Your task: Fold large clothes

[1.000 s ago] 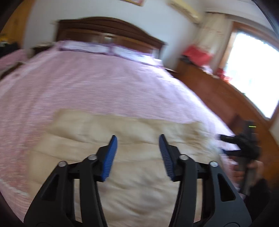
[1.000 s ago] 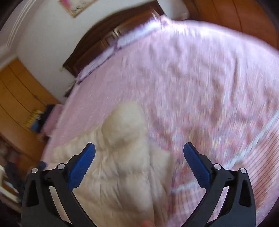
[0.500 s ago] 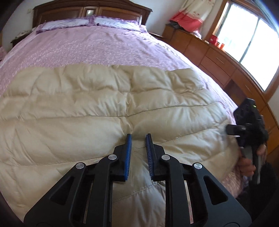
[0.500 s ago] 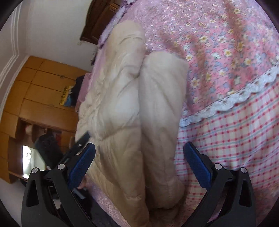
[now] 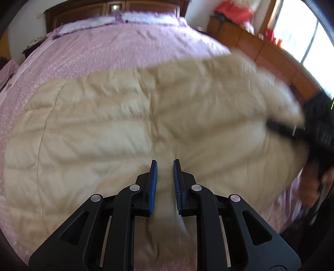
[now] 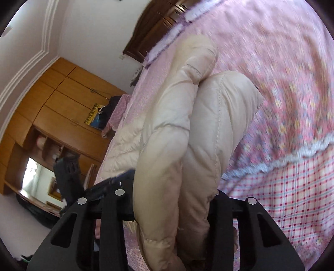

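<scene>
Left gripper [image 5: 165, 183], black plastic with ribbed blue pads [image 5: 153, 185], is nearly closed on a narrow pinch of cream fabric that stands between the pads; the jaws have just been closing. It grips the near hem of the coat [image 5: 125, 129], a cream quilted down garment with puffy horizontal channels and one centre seam, spread flat and wide across the bed [image 5: 125, 48]. Right gripper [image 6: 173, 208] is clamped on the coat's side edge, where two thick padded rolls [image 6: 187, 135] of smooth, faintly shiny fabric bulge up between the black arms and hide the pads; its jaws have just been closing as well, and the stuffing is squeezed tight between them. In the left view the right gripper shows as a blurred black shape at the coat's far right edge, with a hand [image 5: 313, 183] below it. The bedcover is pink with a small flower print, edged by a white lace frill [image 6: 292, 158]; under the frill hangs a pink and white checked sheet [image 6: 281, 198]. A dark carved wooden headboard [image 5: 108, 8] stands behind pale pillows. Plain orange-brown wooden wardrobes [image 6: 62, 100] line the wall; their open shelves hold small items too blurred to name. No writing or label can be read anywhere.
</scene>
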The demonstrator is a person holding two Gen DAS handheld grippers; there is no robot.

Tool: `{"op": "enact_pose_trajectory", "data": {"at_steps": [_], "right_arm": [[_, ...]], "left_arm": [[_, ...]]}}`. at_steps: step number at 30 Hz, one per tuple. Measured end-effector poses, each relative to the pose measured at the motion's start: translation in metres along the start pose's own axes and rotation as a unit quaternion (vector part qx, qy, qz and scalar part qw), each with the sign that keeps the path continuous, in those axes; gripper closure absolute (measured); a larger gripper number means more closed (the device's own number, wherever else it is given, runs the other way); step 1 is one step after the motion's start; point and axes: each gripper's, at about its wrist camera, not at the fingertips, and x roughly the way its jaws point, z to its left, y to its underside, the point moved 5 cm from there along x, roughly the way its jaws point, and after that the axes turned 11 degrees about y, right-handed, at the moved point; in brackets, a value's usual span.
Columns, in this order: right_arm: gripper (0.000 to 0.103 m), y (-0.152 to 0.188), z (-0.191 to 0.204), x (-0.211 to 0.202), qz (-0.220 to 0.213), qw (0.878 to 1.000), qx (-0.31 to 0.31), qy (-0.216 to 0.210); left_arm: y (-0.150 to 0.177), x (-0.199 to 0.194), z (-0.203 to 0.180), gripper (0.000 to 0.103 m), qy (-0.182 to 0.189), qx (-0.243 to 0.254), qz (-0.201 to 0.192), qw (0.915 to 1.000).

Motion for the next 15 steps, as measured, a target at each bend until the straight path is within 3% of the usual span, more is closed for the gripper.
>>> {"op": "enact_pose_trajectory", "data": {"at_steps": [4, 9, 11, 13, 15], "right_arm": [[0.064, -0.009, 0.039, 0.003, -0.010, 0.998, -0.046, 0.047], [0.065, 0.000, 0.087, 0.004, -0.021, 0.991, -0.104, 0.082], [0.065, 0.008, 0.100, 0.005, -0.031, 0.983, -0.124, 0.129], [0.065, 0.007, 0.118, 0.007, -0.043, 0.979, -0.133, 0.152], [0.065, 0.006, 0.137, 0.010, -0.051, 0.974, -0.137, 0.171]], "left_arm": [[0.020, -0.003, 0.001, 0.087, 0.004, -0.006, 0.017, 0.9998], [0.030, 0.021, 0.008, 0.088, 0.002, -0.021, -0.028, 0.9994], [0.029, 0.010, 0.005, 0.090, 0.012, -0.034, -0.026, 0.9990], [0.029, -0.007, 0.008, 0.087, 0.045, -0.055, -0.018, 0.9973], [0.029, -0.033, 0.021, 0.084, 0.044, -0.075, -0.037, 0.9955]]}}
